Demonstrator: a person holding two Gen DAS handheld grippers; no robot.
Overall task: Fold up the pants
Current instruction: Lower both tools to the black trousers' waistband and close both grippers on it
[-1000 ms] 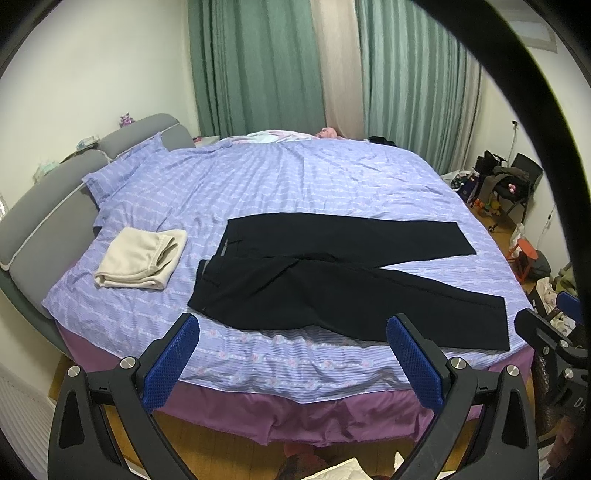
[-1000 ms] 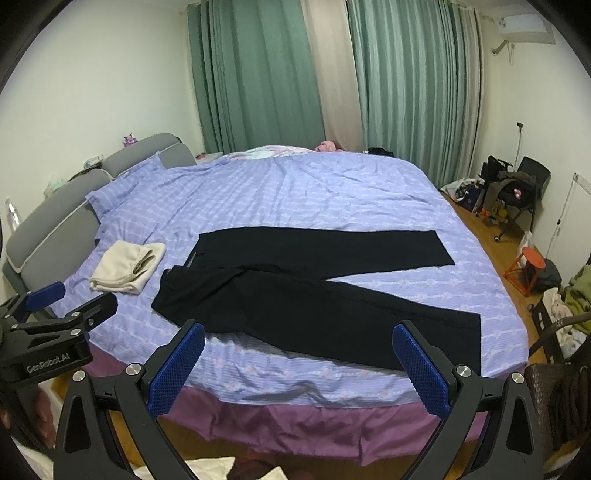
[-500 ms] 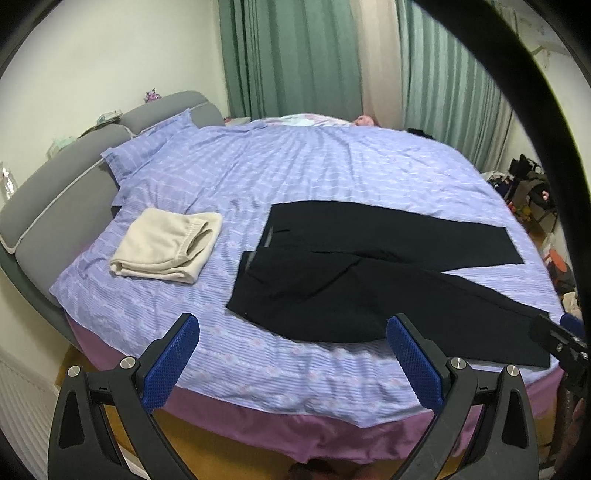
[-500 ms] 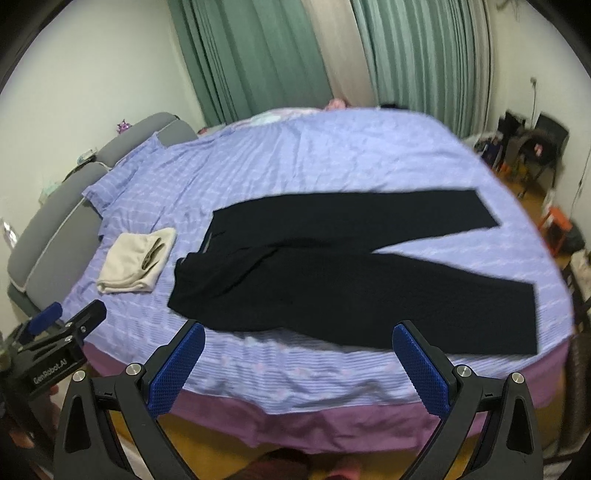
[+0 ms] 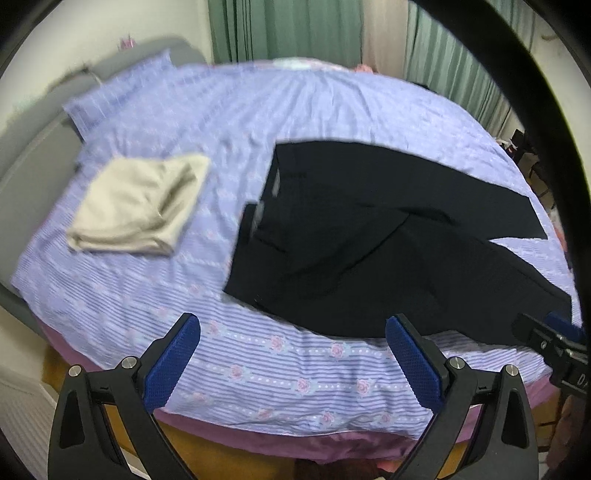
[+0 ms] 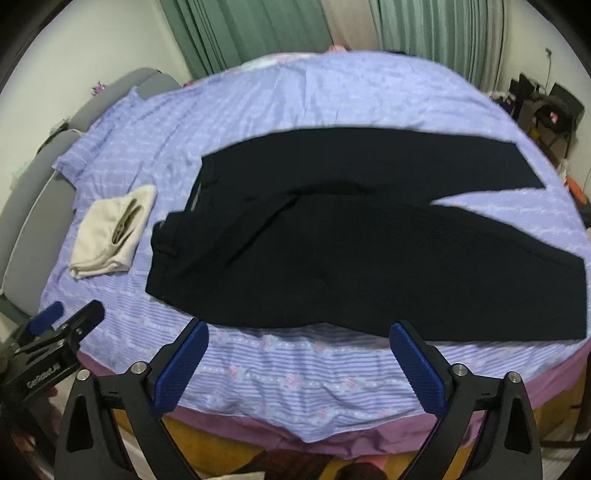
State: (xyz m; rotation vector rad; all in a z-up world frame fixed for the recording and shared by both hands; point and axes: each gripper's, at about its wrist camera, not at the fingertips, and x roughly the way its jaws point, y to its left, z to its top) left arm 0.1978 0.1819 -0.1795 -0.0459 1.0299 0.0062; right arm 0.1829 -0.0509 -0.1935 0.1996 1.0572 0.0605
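Note:
Black pants (image 5: 369,236) lie flat on the bed, waist to the left, two legs spread apart to the right; they also show in the right wrist view (image 6: 351,240). My left gripper (image 5: 293,360) is open and empty, above the bed's near edge, short of the waist. My right gripper (image 6: 299,363) is open and empty, above the near edge, just short of the near leg. The left gripper also shows at the left of the right wrist view (image 6: 66,321). The right gripper's tip shows at the right of the left wrist view (image 5: 546,332).
The bed has a purple striped sheet (image 6: 295,373) and a grey headboard (image 6: 33,177) at the left. A folded beige garment (image 5: 136,205) lies left of the pants. Green curtains (image 6: 258,29) hang behind. A chair and clutter (image 6: 546,110) stand at the right.
Both grippers have moved forward and down toward the bed's near edge; the pants now look larger and closer. Both stay open.

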